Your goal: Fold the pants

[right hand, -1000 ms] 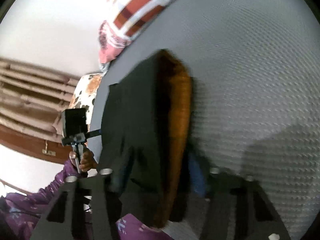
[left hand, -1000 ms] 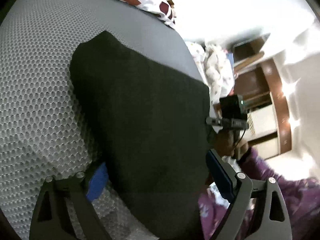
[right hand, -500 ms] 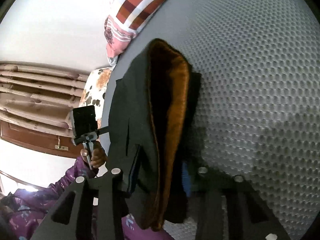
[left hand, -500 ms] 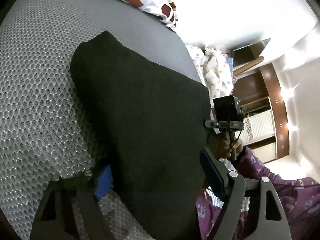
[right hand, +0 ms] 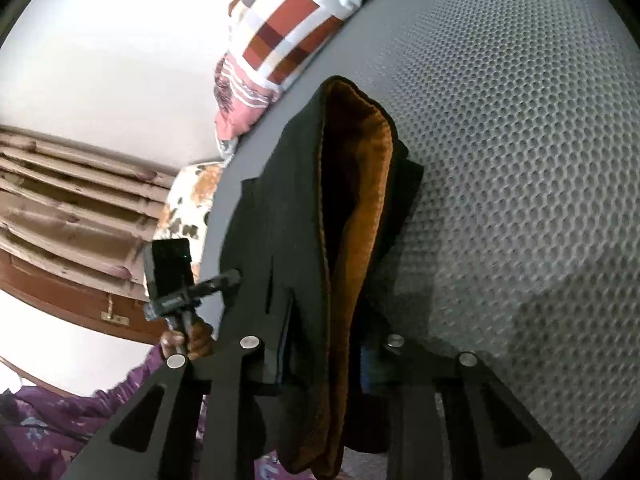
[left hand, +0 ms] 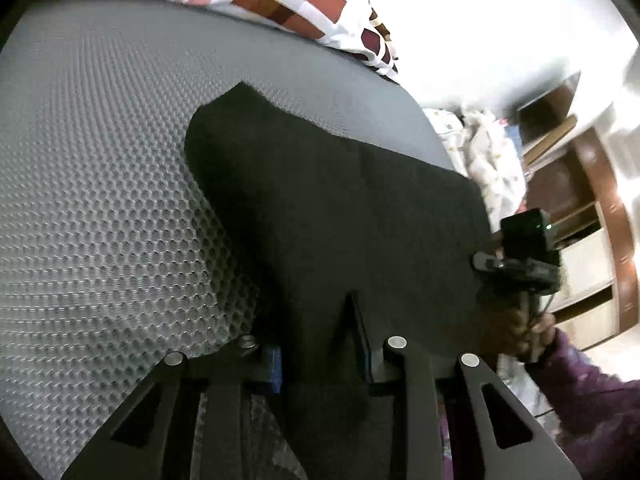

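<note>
Both grippers are at the near edge of the black pants with a rust-orange fleece lining [left hand: 340,216], one at each near corner, and the garment runs away from them across the grey honeycomb-textured mattress cover [left hand: 100,200] toward the checked red, white and brown pillow [left hand: 288,4]. Its long axis points forward along the fingers of each tool, so I judge the coming fold must carry this near edge forward, over the far part.

The left gripper [left hand: 320,356] is closing its jaws, and the black cloth stands between them in a raised pinch; the pads appear to press it already. The right gripper [right hand: 324,352] is also closing slightly and grips the thick edge, where the orange lining shows as an open pocket. Neither hand is clearly nearer; they sit on opposite sides of the same edge, and each camera sees the other tool beside the cloth.

The pants lie mostly flat, already doubled, dark and matte on the outside. The far end is rounded and rests short of the pillow, not touching it.
</note>
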Demonstrator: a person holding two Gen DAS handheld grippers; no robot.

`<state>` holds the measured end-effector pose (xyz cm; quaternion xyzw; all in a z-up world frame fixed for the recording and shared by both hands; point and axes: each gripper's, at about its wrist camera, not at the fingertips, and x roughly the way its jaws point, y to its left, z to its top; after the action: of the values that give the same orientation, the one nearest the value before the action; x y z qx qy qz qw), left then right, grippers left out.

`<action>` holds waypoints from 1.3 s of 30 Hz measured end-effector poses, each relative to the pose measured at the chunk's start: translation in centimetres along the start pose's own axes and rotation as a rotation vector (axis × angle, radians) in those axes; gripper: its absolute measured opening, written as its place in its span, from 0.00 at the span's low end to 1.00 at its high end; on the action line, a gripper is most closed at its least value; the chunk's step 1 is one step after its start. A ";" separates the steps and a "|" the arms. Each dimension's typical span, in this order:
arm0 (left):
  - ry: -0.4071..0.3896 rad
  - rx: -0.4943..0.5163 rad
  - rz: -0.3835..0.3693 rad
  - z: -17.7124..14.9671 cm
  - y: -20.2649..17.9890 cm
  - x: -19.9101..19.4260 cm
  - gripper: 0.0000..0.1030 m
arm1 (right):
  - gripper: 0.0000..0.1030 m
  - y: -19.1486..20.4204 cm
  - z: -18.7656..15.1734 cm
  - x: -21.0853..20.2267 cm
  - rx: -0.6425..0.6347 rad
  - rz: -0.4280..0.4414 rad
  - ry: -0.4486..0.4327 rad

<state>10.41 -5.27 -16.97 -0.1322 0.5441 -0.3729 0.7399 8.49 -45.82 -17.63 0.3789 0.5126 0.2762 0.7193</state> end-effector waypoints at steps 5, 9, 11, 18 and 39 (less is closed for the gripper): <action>-0.027 0.081 0.120 -0.1 -1.8 -1.0 0.25 | 0.23 0.0 -0.8 0.6 0.048 0.052 -0.043; -0.054 0.115 0.180 0.3 -2.3 -1.9 0.24 | 0.23 0.9 -1.2 1.8 0.073 0.099 -0.070; -0.068 0.127 0.202 0.3 -2.4 -2.4 0.23 | 0.23 1.7 -1.2 2.5 0.068 0.112 -0.078; -0.115 0.159 0.291 0.7 -1.1 -5.2 0.23 | 0.23 4.5 0.3 6.1 0.041 0.144 -0.065; -0.264 0.087 0.452 4.3 7.9 -13.2 0.21 | 0.23 12.2 5.1 18.2 -0.023 0.228 0.028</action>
<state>15.79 8.43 -10.77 -0.0228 0.4419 -0.2008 0.8740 19.04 -25.98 -16.22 0.4225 0.4728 0.3675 0.6804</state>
